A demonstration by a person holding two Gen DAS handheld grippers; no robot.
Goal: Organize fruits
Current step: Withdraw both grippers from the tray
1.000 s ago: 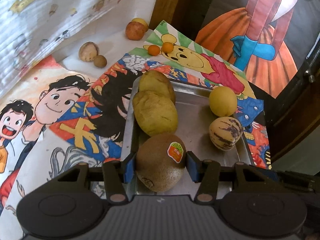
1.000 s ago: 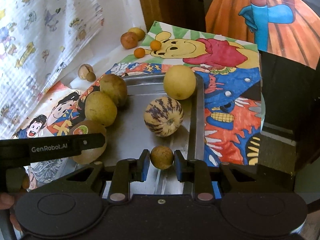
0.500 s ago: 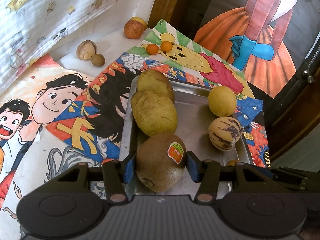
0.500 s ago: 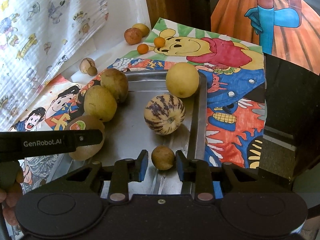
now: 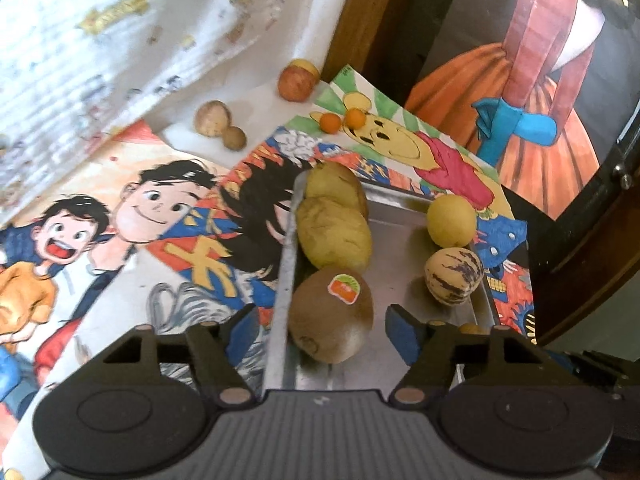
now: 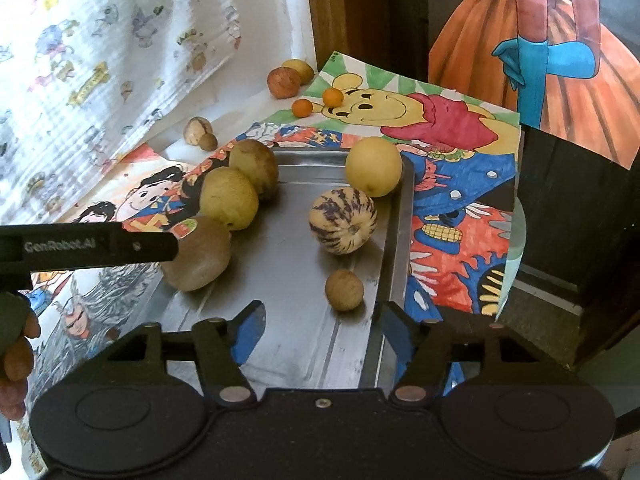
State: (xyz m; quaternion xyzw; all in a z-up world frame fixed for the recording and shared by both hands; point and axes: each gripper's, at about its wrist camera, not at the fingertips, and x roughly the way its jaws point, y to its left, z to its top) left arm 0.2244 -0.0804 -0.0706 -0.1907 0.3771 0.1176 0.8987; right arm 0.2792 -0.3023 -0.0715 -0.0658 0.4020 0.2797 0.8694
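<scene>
A metal tray [image 6: 288, 280] [image 5: 400, 248] holds fruit. Along its left side lie a brown kiwi with a sticker [image 5: 330, 314] [image 6: 198, 254] and two yellow-green fruits [image 5: 334, 236] [image 6: 230, 198]. On its right side lie a yellow round fruit [image 6: 374, 166], a striped melon [image 6: 344, 220] [image 5: 454, 276] and a small tan fruit [image 6: 344, 290]. My left gripper [image 5: 320, 336] is open around the kiwi without touching it. My right gripper [image 6: 318, 330] is open just behind the small tan fruit.
On the table behind the tray lie two small oranges [image 6: 316, 102], a red apple [image 6: 284, 82] with a yellow fruit behind it, and two brown nuts [image 6: 200, 134]. Cartoon drawings cover the table. A wooden post and a painted panel stand at the back.
Both grippers have opened: the left let go of the kiwi, the right let go of the small tan fruit. Both fruits now rest on the tray, and the grippers have drawn back slightly.
</scene>
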